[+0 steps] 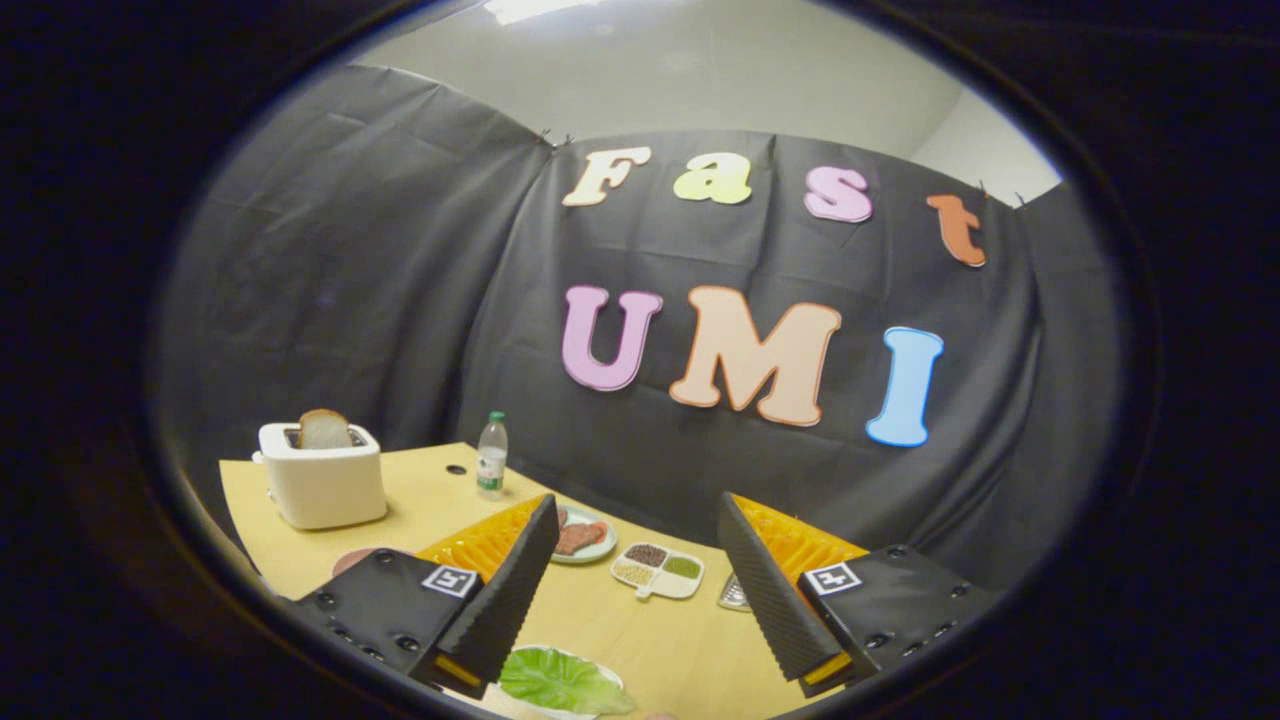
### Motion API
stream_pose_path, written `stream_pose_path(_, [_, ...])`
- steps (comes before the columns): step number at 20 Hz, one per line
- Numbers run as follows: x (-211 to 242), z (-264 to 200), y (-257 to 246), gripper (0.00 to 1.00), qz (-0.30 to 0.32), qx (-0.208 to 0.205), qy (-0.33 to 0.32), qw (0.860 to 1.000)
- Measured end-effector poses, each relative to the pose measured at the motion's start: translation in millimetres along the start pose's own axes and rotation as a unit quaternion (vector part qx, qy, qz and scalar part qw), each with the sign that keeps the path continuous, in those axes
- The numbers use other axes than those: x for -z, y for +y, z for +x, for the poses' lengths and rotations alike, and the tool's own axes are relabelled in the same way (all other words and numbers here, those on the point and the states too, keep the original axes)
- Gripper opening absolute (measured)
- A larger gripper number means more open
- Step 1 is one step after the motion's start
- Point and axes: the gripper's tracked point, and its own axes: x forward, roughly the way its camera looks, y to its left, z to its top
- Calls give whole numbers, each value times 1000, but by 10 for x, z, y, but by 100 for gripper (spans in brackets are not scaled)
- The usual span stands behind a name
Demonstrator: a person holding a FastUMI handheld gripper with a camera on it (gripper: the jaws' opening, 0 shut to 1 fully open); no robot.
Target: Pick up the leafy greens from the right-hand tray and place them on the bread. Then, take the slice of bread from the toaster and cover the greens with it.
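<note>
Gripper view: hand-held gripper (pixel 640 590) hangs spread and empty above the tabletop (pixel 600 610); greens (pixel 560 680) just below await pickup — lower, then pinch.

A smooth, matt wooden table (pixel 640 630), a glossy cream plastic toaster (pixel 322 485), a clear plastic bottle (pixel 492 456) and ribbed black rubbery pads (pixel 515 590), spread apart and empty, on the gripper (pixel 640 600) were seen.
</note>
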Motion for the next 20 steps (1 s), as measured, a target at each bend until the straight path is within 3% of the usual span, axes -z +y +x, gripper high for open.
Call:
stream_pose_path(9, [706,117,202,100,-24,-74,89,993])
stream_pose_path(16, [1231,209,433,100,-56,-135,152,977])
stream_pose_path(20, [1619,211,581,100,-73,-171,203,961])
